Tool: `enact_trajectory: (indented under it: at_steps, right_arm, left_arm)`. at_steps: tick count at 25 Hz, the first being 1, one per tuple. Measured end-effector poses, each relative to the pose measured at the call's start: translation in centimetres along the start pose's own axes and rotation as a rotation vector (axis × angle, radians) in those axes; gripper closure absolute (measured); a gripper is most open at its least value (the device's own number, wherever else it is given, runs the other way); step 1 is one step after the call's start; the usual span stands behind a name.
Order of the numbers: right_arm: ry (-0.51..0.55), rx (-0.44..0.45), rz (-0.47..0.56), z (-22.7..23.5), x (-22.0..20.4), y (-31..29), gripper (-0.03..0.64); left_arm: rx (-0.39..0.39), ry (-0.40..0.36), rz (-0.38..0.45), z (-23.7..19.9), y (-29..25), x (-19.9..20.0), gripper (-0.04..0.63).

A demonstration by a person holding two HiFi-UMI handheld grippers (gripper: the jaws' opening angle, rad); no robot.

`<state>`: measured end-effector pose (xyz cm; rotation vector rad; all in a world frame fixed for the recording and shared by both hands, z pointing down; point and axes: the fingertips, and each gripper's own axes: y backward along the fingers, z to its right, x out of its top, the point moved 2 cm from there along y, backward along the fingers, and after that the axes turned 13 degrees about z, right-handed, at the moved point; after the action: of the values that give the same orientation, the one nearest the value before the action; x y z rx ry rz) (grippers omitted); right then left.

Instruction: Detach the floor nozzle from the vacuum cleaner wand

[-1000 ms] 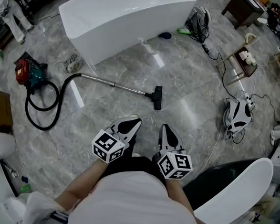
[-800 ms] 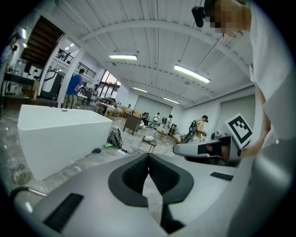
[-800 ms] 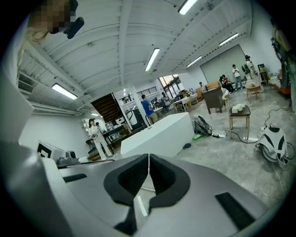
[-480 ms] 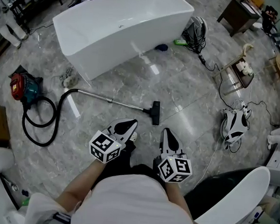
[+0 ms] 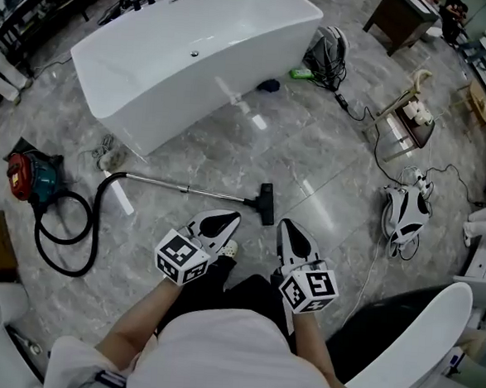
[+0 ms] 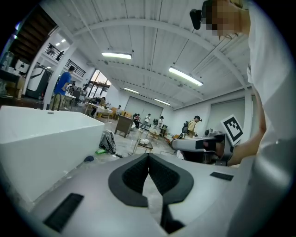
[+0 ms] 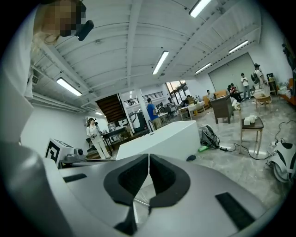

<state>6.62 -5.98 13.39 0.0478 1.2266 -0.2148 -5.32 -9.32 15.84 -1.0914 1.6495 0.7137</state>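
Two grippers, both clenched on nothing, sit low in the head view. We hold the left gripper (image 5: 225, 219) and the right gripper (image 5: 289, 229) side by side in front of the body, tips forward, since neither has anything to carry yet. The floor nozzle (image 5: 266, 204) lies on the floor just beyond their tips, joined to the wand (image 5: 185, 188). The wand runs leftward to the hose (image 5: 66, 226) and the red canister (image 5: 22, 175), all lying flat in front of the white bathtub (image 5: 195, 53). We judge both hands must go down to it, one to steady the wand and one to pull the nozzle.

In the left gripper view the left gripper (image 6: 148, 159) has its pads pressed together and empty. It is held nearly level, so it looks over the nozzle towards the bathtub (image 6: 46, 139), with the right gripper (image 6: 203, 144) beside it.

In the right gripper view the right gripper (image 7: 148, 159) is likewise closed on nothing, aimed across the room at the bathtub (image 7: 162, 139). We cannot pick out the nozzle here. The detaching has not begun, and the jaws must open first.
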Motion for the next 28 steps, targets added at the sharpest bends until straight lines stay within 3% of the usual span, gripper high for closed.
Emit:
enact_trajectory:
  at_steps: [7, 16, 23, 28]
  right_arm:
    - [0.007, 0.032, 0.000, 1.2, 0.4, -1.5, 0.600]
    - [-0.014, 0.094, -0.051, 3.7, 0.9, -2.6, 0.600]
    - [-0.096, 0.252, 0.004, 4.9, 3.1, -3.3, 0.600]
    - [-0.070, 0.235, -0.006, 7.1, 3.2, -3.9, 0.600]
  left_arm:
    - [-0.059, 0.004, 0.004, -0.7, -1.7, 0.2, 0.584]
    - [-0.023, 0.018, 0.001, 0.1, -4.3, 0.1, 0.584]
    - [0.014, 0.045, 0.031, 1.0, -6.3, 0.4, 0.585]
    - [0.035, 0.057, 0.058, 0.8, -8.0, 0.6, 0.585]
